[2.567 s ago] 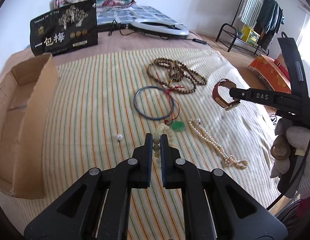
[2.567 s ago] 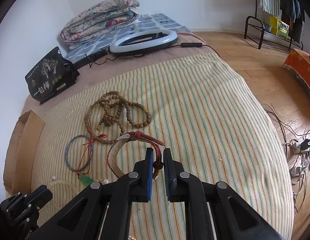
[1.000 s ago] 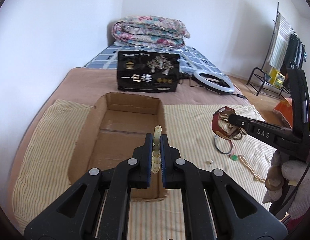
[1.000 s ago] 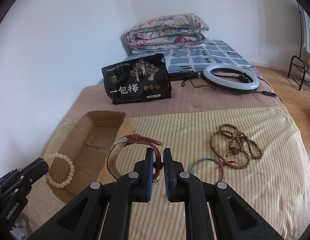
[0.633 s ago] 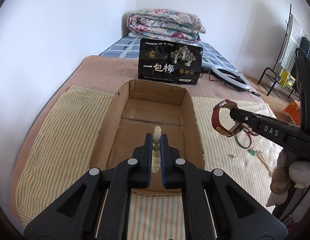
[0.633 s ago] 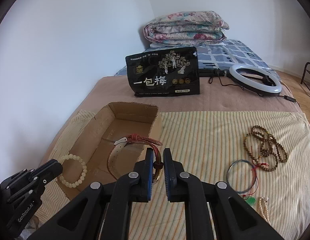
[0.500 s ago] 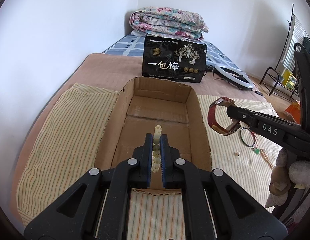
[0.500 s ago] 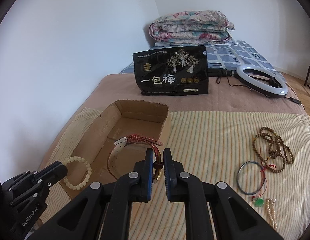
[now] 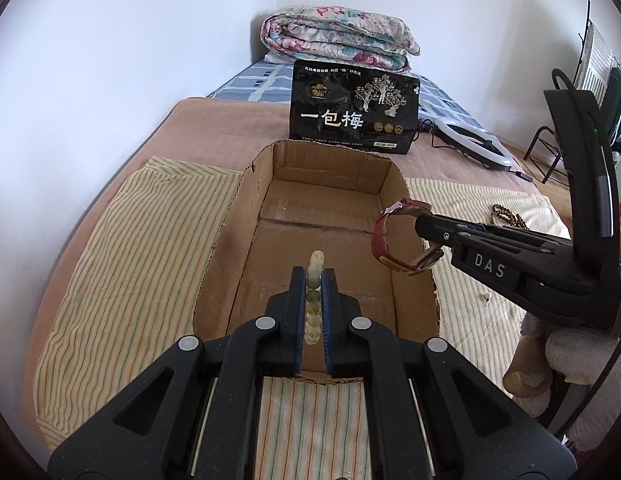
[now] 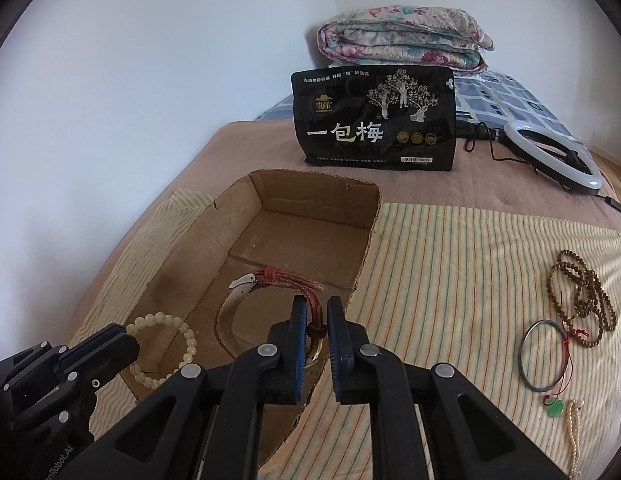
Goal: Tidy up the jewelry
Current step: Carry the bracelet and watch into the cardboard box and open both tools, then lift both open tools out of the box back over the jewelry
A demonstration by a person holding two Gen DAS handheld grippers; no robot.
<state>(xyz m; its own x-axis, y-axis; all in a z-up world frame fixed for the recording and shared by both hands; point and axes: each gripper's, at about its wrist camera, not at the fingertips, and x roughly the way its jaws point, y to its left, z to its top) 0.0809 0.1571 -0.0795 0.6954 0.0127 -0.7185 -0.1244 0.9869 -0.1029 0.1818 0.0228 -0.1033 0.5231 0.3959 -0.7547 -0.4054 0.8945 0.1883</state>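
I see a bed (image 10: 246, 148) with a striped cloth (image 10: 450, 264) spread across it. On the cloth sit a cardboard box (image 10: 310, 192), brown prayer beads (image 10: 582, 292), a blue bangle (image 10: 544, 356), a green pendant (image 10: 555, 410) and a pearl strand (image 10: 574, 432). Behind, a black pouch (image 10: 374, 120), a ring light (image 10: 550, 152) and a folded quilt (image 10: 402, 36) rest on the bed.
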